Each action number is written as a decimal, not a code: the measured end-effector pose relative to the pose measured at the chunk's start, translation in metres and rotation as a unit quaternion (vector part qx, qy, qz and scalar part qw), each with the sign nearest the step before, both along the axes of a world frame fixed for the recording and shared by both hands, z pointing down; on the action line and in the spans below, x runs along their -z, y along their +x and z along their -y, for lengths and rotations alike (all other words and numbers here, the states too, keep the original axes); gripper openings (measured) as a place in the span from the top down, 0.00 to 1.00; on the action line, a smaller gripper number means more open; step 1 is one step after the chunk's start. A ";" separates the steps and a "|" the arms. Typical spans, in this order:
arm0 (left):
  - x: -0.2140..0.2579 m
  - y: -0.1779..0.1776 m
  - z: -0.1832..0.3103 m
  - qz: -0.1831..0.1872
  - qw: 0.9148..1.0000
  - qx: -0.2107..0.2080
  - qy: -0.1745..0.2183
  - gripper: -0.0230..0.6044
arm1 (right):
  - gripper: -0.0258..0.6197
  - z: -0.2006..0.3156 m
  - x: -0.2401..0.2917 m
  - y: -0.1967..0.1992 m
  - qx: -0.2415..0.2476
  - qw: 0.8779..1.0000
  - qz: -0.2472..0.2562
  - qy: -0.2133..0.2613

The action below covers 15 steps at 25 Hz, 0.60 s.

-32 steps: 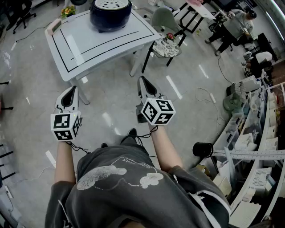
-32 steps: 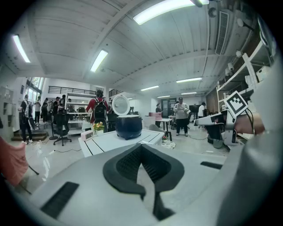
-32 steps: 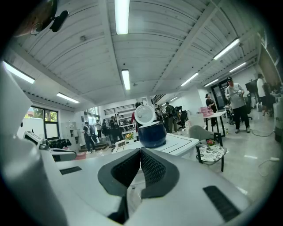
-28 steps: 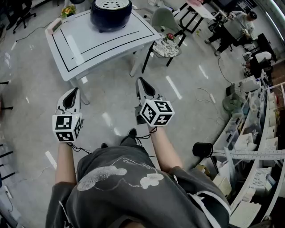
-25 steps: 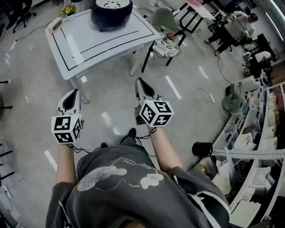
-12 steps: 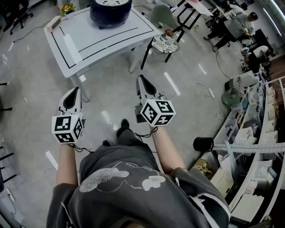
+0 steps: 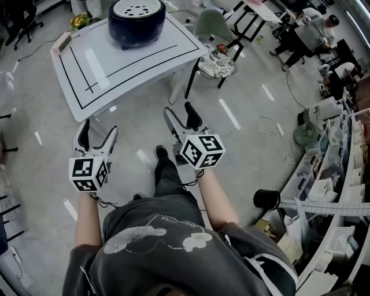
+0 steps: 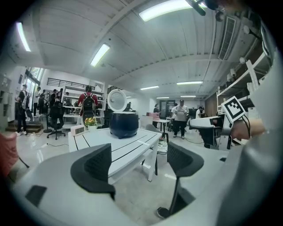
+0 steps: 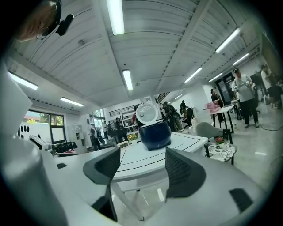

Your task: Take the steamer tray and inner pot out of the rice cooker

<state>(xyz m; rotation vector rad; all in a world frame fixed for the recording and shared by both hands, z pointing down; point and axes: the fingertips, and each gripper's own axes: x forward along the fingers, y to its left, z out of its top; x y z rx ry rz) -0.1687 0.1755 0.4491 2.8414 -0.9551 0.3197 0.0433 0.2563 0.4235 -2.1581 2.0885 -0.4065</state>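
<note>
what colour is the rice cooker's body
Dark navy blue. The rice cooker shows best in the right gripper view, standing on the white table.

Three views: head, left gripper, right gripper.
Head: from above, steeply down, table (image 7: pixel 133 65) distant at frame top. Gripper views: low, near level, forward along jaws, side by side. Shared by all: table, cooker (image 8: pixel 124 126).

There is one white table (image 7: pixel 115 66). On it are one dark blue rice cooker (image 7: pixel 136 26), one white steamer tray (image 7: pixel 136 8) in the cooker's top, and one pot of flowers (image 7: pixel 79 21). One chair with a patterned seat (image 7: pixel 217 62) is beside the table.
</note>
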 end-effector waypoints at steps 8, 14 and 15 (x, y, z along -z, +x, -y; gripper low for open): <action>-0.003 0.099 0.079 0.023 0.998 0.047 -0.020 0.30 | 0.48 0.107 -0.013 0.108 0.049 0.998 0.039 -0.017; 0.011 0.161 0.128 0.026 0.996 0.086 -0.025 0.30 | 0.48 0.178 -0.007 0.167 0.098 0.993 0.056 -0.022; 0.013 0.167 0.134 0.024 0.995 0.094 -0.025 0.30 | 0.48 0.188 -0.007 0.173 0.106 0.992 0.061 -0.023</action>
